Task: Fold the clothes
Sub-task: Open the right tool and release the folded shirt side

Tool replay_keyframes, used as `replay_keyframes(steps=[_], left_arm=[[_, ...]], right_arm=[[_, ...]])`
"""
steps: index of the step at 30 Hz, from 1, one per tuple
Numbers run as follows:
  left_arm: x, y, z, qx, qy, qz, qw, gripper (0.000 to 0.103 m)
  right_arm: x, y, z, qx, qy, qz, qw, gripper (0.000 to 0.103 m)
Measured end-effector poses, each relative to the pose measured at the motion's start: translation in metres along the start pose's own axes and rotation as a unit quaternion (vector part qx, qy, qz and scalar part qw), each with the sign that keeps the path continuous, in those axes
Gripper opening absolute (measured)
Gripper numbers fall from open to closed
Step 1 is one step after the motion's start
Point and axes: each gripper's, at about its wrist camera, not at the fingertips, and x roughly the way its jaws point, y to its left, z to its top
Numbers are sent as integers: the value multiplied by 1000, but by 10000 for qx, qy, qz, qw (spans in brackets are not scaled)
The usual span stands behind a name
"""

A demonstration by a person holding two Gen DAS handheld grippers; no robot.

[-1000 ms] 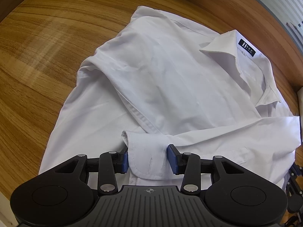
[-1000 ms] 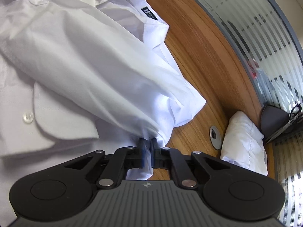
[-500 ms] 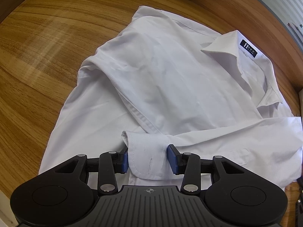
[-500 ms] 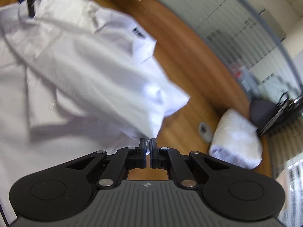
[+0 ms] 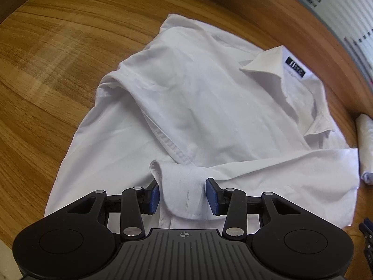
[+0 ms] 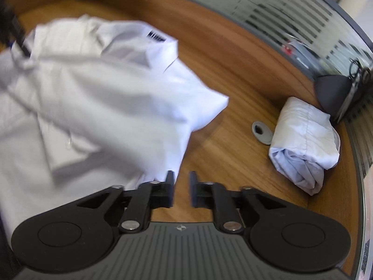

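One white shirt (image 5: 209, 107), one folded bundle (image 6: 305, 144). Left gripper (image 5: 183, 196) pinching cuff (image 5: 184, 193); right gripper (image 6: 181, 190) opening, empty.

A wooden table (image 5: 58, 74) with warm, streaked grain fills most of both views, and soft light glints across its boards. Along its far edge runs a frosted glass partition (image 6: 291, 16) with horizontal stripes, framed in grey. A round grey cable grommet (image 6: 262, 131) is set into the tabletop near that partition. Just beyond the grommet, against the partition, stands a dark object (image 6: 333, 93) too blurred to identify.
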Motion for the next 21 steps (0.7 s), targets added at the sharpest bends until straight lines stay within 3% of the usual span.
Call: replay_keyframes(steps=[5, 12, 13, 14, 17, 21], left_arm=[[-9, 7, -8, -52, -152, -161, 9997, 56], [-6, 11, -12, -209, -266, -299, 9990, 65], [-5, 11, -12, -205, -271, -301, 9990, 63], [-4, 11, -12, -200, -277, -303, 9990, 45], [-7, 5, -9, -91, -436, -291, 9986, 21], [-26, -3, 0, -27, -811, -306, 9962, 14]], right_arm=[[8, -11, 5, 486, 70, 97, 9987, 46], [26, 7, -9, 878, 545, 165, 9945, 55], [27, 12, -11, 895, 572, 159, 9942, 56], [28, 15, -12, 910, 600, 150, 9939, 58], [33, 21, -12, 980, 650, 107, 9930, 61], [40, 22, -9, 1168, 597, 57, 9913, 63]])
